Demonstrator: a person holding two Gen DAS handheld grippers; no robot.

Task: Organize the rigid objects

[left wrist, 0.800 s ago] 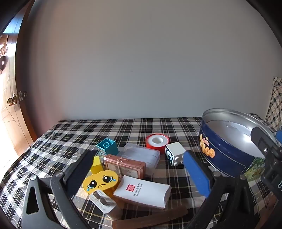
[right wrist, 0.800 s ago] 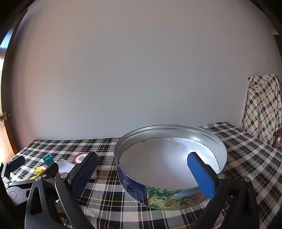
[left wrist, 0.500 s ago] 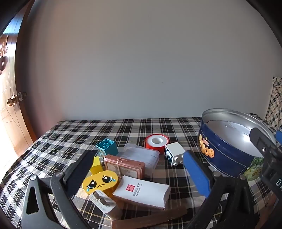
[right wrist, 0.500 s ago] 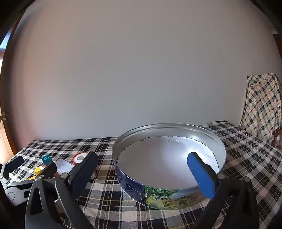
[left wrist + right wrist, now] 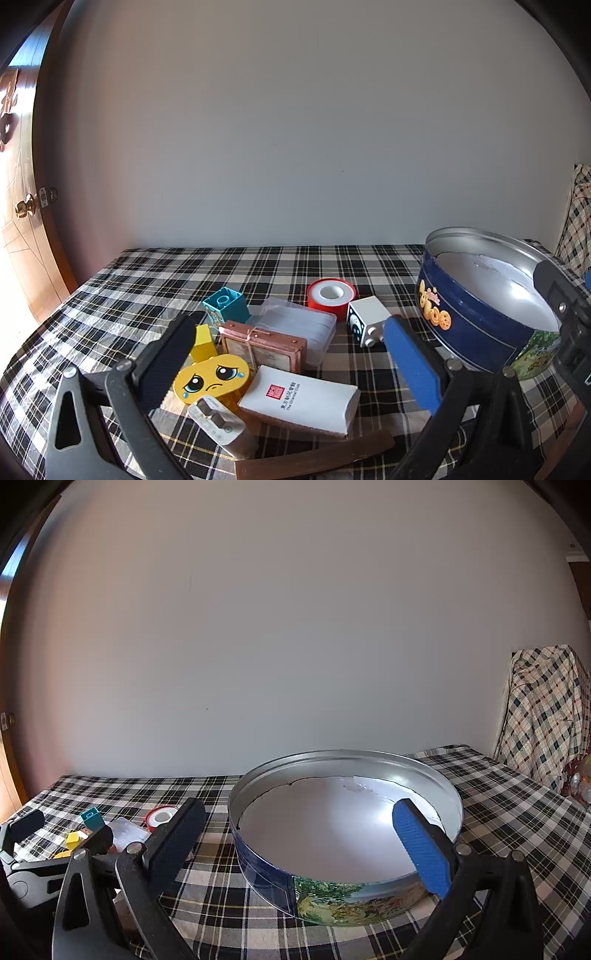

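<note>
1. The left gripper (image 5: pixel 284 354) was held with its jaws spread wide, nothing between them, above a cluster of small things near the front edge of the checked cloth (image 5: pixel 155 280).
2. At the cluster's left, a teal block (image 5: pixel 225 304) and a yellow block (image 5: pixel 203 343) were seen; in front of them lay a sad-face piece (image 5: pixel 210 376) and a charger (image 5: pixel 221 424).
3. In the middle, a copper box (image 5: pixel 264 345) leaned on a clear case (image 5: pixel 299 325), with a white carton (image 5: pixel 299 398) in front.
4. Behind were a red tape roll (image 5: pixel 330 295) and a white cube (image 5: pixel 367 321).
5. Toward the cloth's right edge stood the open tin (image 5: pixel 258 864), holding none of these things.
6. The right gripper (image 5: pixel 295 834) was held spread wide before the tin, gripping nothing.
</note>
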